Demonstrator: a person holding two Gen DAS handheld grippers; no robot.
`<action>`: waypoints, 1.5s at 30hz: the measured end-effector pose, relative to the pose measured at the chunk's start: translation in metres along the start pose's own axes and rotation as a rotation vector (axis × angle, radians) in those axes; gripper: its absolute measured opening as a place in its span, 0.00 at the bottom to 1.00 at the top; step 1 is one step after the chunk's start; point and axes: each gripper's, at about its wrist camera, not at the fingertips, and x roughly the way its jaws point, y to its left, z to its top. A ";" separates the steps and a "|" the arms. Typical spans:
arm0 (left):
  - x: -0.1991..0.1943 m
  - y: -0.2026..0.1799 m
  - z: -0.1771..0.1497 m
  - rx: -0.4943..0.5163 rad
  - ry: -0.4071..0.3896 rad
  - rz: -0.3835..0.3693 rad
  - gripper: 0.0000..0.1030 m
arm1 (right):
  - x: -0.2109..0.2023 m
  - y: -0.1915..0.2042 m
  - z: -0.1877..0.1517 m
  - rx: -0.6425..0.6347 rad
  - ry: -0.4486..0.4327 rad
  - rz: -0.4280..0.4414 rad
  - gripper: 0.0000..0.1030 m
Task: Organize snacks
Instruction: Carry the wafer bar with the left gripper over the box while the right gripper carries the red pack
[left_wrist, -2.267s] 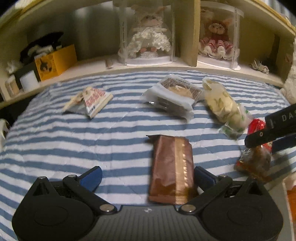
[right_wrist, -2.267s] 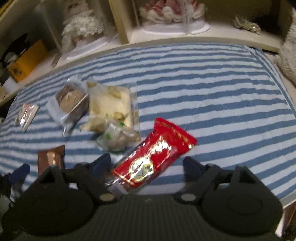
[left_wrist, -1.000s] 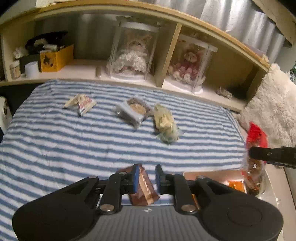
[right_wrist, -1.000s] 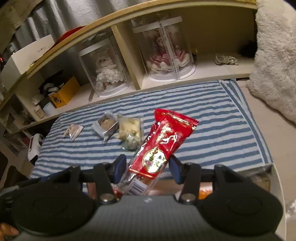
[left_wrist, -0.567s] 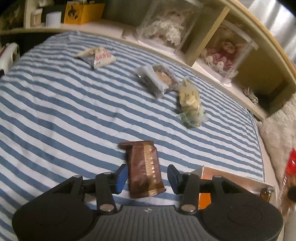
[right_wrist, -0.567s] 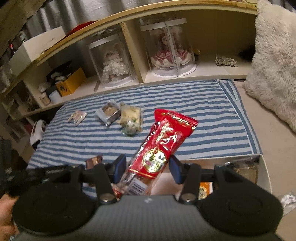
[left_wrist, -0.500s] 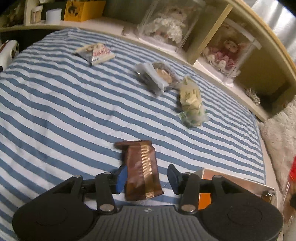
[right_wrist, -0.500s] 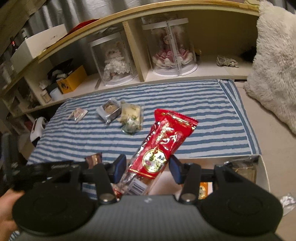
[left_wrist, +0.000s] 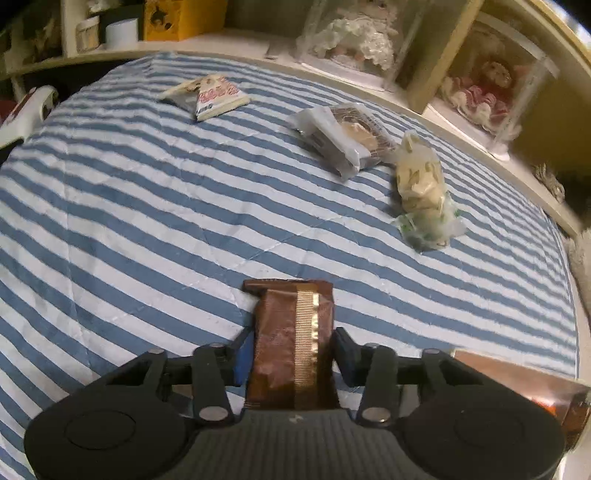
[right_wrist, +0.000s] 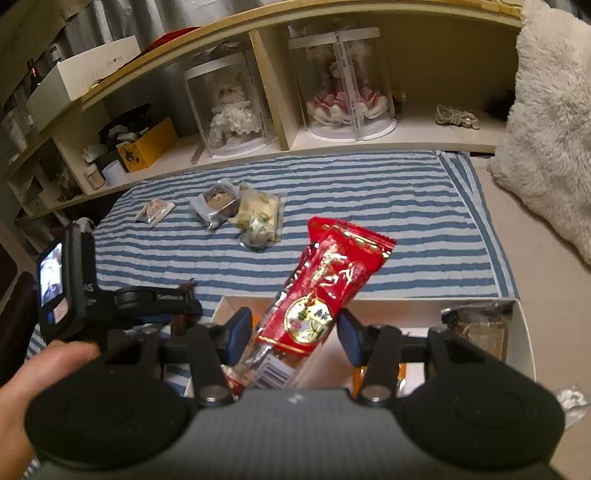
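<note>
Change since half a second ago: left gripper (left_wrist: 293, 350) has dropped closer to the striped bedcover (left_wrist: 147, 206), and its fingers have just been closing in on the brown snack bar (left_wrist: 293, 339).
Left fingers: narrow; the left pad touches the bar's edge, the right pad stands just beside the other edge, so a firm grip cannot be told.
Brown snack bar: lengthwise between the left fingers, its far end toward the bed's middle; its near end is hidden behind the gripper body.
Right gripper (right_wrist: 293, 334): holds a red snack packet (right_wrist: 321, 299) between half-spread fingers, tilted up to the right; the packet's lower end is cut off by the gripper body.
Box (right_wrist: 521, 332): white, open, under the red packet at the bed's near edge; a brown packet (right_wrist: 476, 328) lies in its right corner, the rest mostly hidden.
Other snacks: small packet (left_wrist: 208, 94), round cake in clear wrap (left_wrist: 347, 136) and pale yellow bag (left_wrist: 421, 181), well apart from both grippers, farther up the bed.
Person: one hand (right_wrist: 40, 373) grips the left gripper's handle, seen from the right wrist.
Behind: shelf with two dolls in clear cases (right_wrist: 345, 85).
</note>
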 end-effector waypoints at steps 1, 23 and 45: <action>-0.003 0.001 0.000 0.007 -0.006 -0.010 0.41 | -0.001 0.000 -0.001 -0.004 0.000 -0.001 0.55; -0.153 -0.003 -0.040 0.175 -0.146 -0.319 0.41 | -0.037 0.003 -0.016 -0.075 -0.033 -0.012 0.55; -0.113 -0.030 -0.127 0.274 0.120 -0.428 0.41 | 0.020 0.015 -0.043 -0.403 0.184 -0.071 0.55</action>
